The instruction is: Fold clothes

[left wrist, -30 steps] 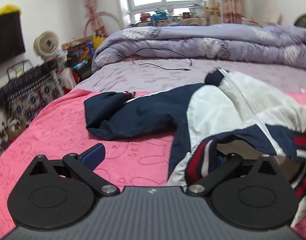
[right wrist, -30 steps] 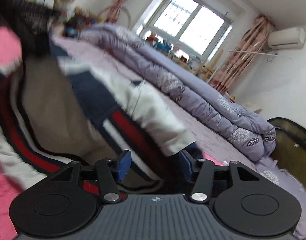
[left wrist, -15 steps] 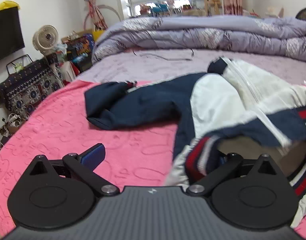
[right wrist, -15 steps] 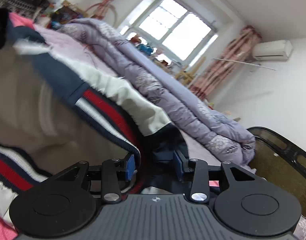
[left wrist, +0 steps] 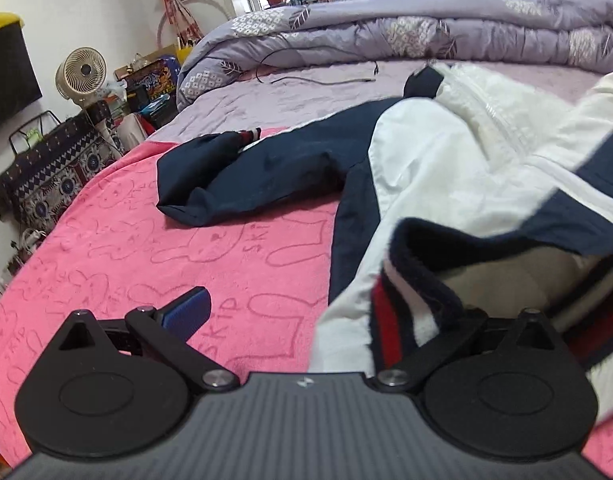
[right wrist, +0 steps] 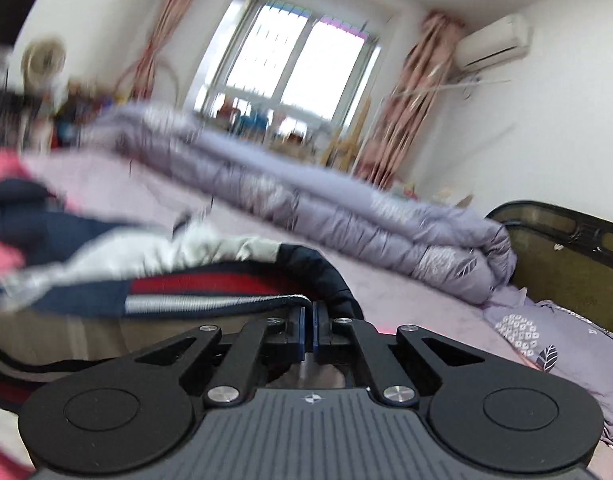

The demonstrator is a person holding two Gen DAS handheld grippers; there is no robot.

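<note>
Two claws are at the jacket [left wrist: 446, 168] on the bed [left wrist: 226, 264]. The right claw [right wrist: 309, 334] is pinched on the striped hem [right wrist: 210, 292], likely for lifting. The left claw [left wrist: 306, 312] is spread wide; hem cloth is draped at its 3 o'clock finger.

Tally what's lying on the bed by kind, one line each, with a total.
Jackets: 1, the navy, white and red jacket, its striped hem pinched in the right gripper
Blankets: 1, the pink blanket
Quilts: 1, the purple quilt
Cables: 1, the black cable
Total: 4
</note>
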